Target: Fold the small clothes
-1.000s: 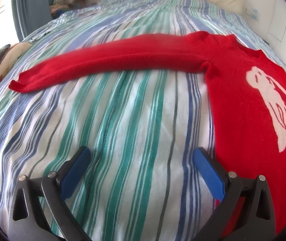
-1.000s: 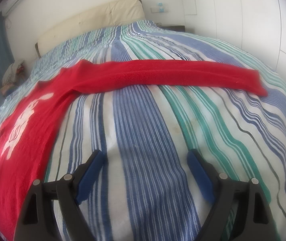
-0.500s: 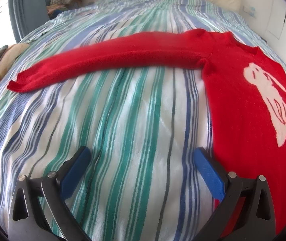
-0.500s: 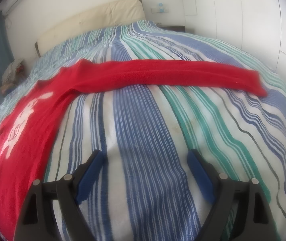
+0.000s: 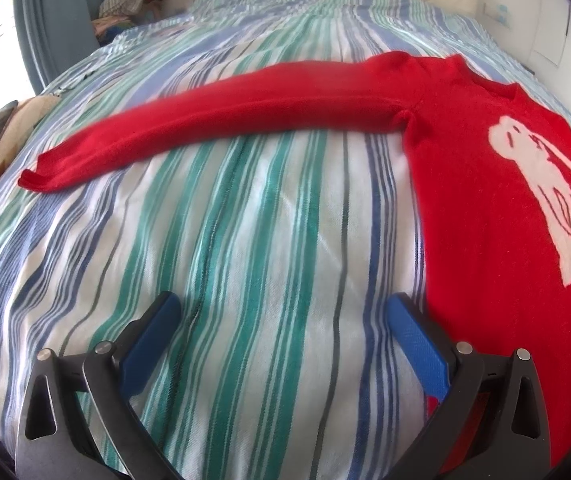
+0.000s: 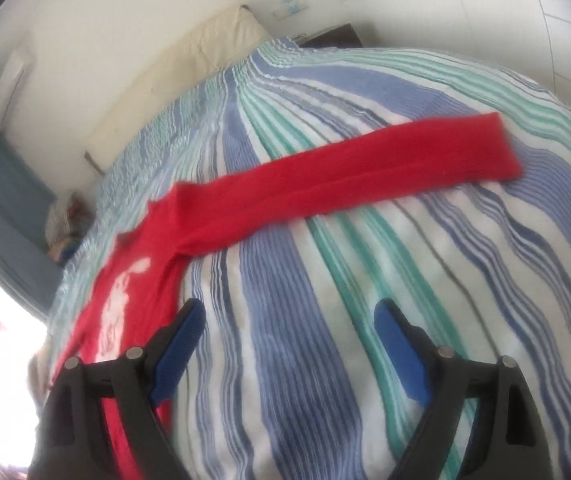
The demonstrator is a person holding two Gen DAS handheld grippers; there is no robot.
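Red sweater point(image 5: 485, 208) lies flat on striped bedspread point(image 5: 245, 240); both grippers' fingers spread, empty.

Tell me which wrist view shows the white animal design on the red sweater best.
The left wrist view: the white animal design is sharp and nearly whole on the red sweater. In the right wrist view the design is blurred, foreshortened and partly behind a gripper finger.

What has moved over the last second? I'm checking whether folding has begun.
Only the right tool moved: its view has tilted and swung towards the red knitted sweater's outstretched sleeve. Nothing was grasped or released. The left tool crept slightly forward; both stay open, and the sweater lies spread flat on the striped bedspread.
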